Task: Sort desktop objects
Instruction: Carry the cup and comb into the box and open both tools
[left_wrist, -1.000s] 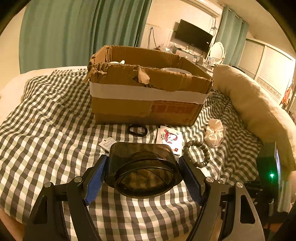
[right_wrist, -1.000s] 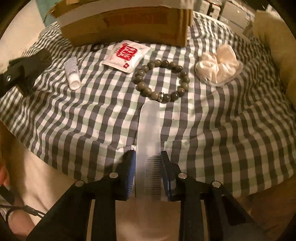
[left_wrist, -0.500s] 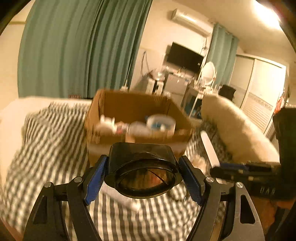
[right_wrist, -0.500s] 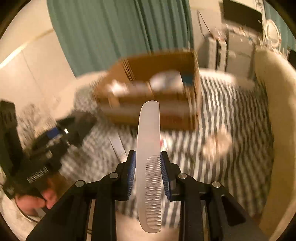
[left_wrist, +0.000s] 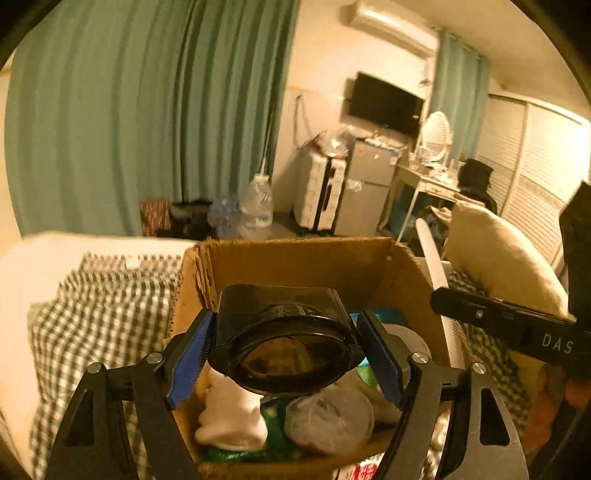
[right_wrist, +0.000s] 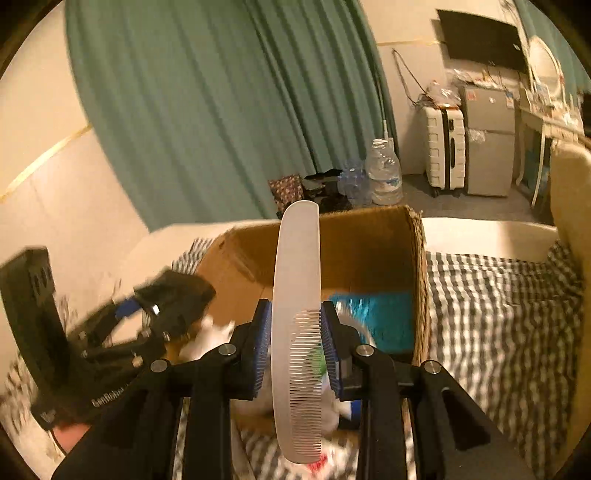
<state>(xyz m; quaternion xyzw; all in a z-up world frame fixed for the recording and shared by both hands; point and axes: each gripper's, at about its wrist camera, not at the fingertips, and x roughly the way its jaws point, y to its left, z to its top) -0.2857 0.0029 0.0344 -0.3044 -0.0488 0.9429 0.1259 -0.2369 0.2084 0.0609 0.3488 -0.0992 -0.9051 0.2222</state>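
Observation:
A dark see-through cup (left_wrist: 284, 332) sits between the blue pads of my left gripper (left_wrist: 286, 314), above the open cardboard box (left_wrist: 295, 258). The jaws are opening and the pads still lie against the cup's sides. My right gripper (right_wrist: 295, 303) holds a pale comb (right_wrist: 295, 295) upright by its toothed end, over the box (right_wrist: 369, 251). Its jaws are opening too, with the comb still between the pads. The comb (left_wrist: 432, 258) also shows at the box's right wall in the left wrist view. The left gripper and cup appear blurred in the right wrist view.
The box holds a white soft item (left_wrist: 232, 413), a clear round tub (left_wrist: 328, 417) and a teal packet (right_wrist: 373, 317). It stands on a checked cloth (left_wrist: 103, 314). A cream pillow (left_wrist: 506, 266) lies to the right. A red-and-white sachet (left_wrist: 365, 472) lies in front of the box.
Both grippers have risen off the checked cloth and moved forward over the box, one carrying the cup and the other the comb. The loose items on the cloth have dropped out of view.

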